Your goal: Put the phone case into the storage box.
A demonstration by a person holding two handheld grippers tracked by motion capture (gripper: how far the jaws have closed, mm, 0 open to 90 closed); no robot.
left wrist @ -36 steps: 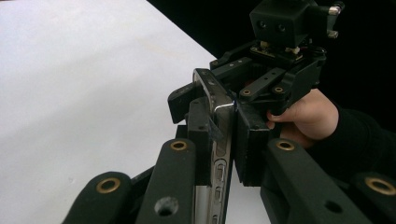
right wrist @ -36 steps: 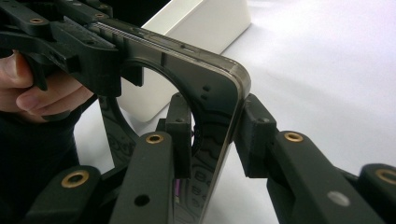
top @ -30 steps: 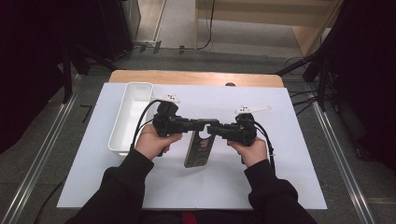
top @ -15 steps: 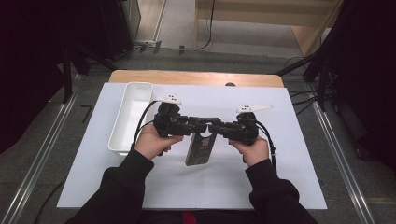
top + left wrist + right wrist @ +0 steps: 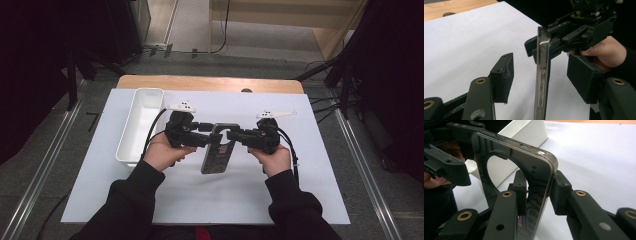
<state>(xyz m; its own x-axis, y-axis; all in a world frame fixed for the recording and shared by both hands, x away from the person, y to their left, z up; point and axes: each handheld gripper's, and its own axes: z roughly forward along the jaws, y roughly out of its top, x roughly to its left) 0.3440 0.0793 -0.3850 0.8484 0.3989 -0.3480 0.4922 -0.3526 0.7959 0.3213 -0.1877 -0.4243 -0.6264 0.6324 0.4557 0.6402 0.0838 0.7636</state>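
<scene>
glossy and dark, the phone [image 5: 219, 148] was held above the white sheet [image 5: 300, 180], and it is taken as the landmark. well to its left the white tray [image 5: 137, 127] was seen on the sheet, apart from everything else. just left of the phone, the left gripper [image 5: 202, 134] was found at the far end, its jaws spread wide; in the left gripper view the thin metal edge of the phone [image 5: 542, 75] was seen standing between the two pads [image 5: 504, 75], touched by neither. the long axis was seen to run from the far end back toward the person, with the slab turned nearly on edge. on the right of the phone, the right gripper [image 5: 234, 134] was closed on the same far end, and in the right gripper view the phone [image 5: 524, 177] was seen pinched across its thickness between the pads [image 5: 557, 192].

both grippers were equally close, so the coming move was judged to turn on one relation: the phone edge lay inside the left gripper's gap, so closing alone would be needed for a second hold.
</scene>
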